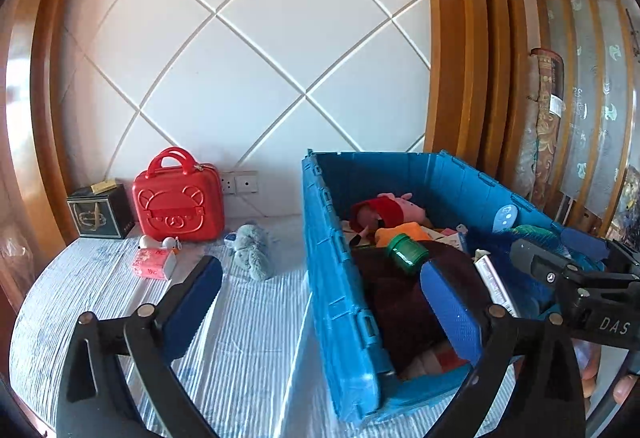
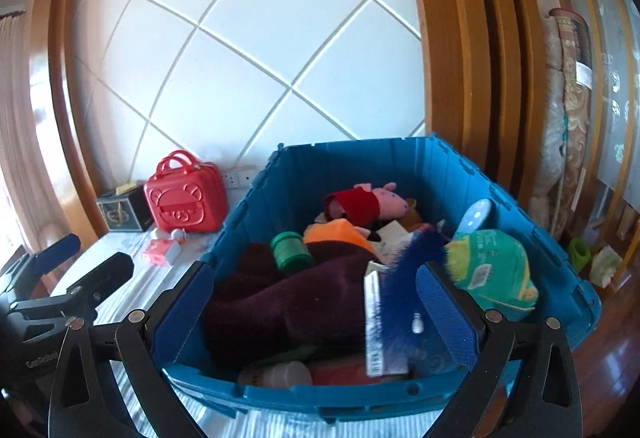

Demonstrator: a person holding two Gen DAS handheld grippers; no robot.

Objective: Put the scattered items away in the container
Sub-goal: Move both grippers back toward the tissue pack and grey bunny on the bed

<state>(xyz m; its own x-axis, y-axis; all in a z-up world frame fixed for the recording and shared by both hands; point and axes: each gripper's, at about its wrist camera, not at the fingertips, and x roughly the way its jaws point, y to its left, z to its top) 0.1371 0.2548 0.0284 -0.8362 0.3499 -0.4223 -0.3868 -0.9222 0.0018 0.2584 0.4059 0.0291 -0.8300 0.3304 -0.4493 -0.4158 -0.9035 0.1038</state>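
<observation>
The left tongs (image 1: 320,290) stand wide apart and grasp nothing: in the left wrist view one blue pad sits lower left over the striped bed cover (image 1: 248,322), the other lower centre over the blue crate (image 1: 340,298), so the near crate wall lies in the gap between them. The right tongs (image 2: 316,302) are likewise released and empty, both pads hanging over the crate's near end in the right wrist view. Going left to right in the left wrist view: at the far left, against the wall, a dark box (image 1: 100,211), then a red bear-faced case (image 1: 178,197), and in front of them a small pink packet (image 1: 152,264) with little white pieces beside it. Right of those, at mid-frame and just short of the crate's left wall, lies the grey plush toy (image 1: 252,250), its long axis running roughly away from the camera. The crate fills the right half and already holds a dark red cloth (image 2: 288,302), a green jar (image 2: 290,250), an orange piece, a pink pig plush (image 2: 380,197) and a green packet (image 2: 492,270). I judge the loose things left on the bed to be the next targets; all lie up and to the left of the left tongs, outside the crate, and the left hand is clearly the nearer one, the right tongs being well apart from them across the crate.
</observation>
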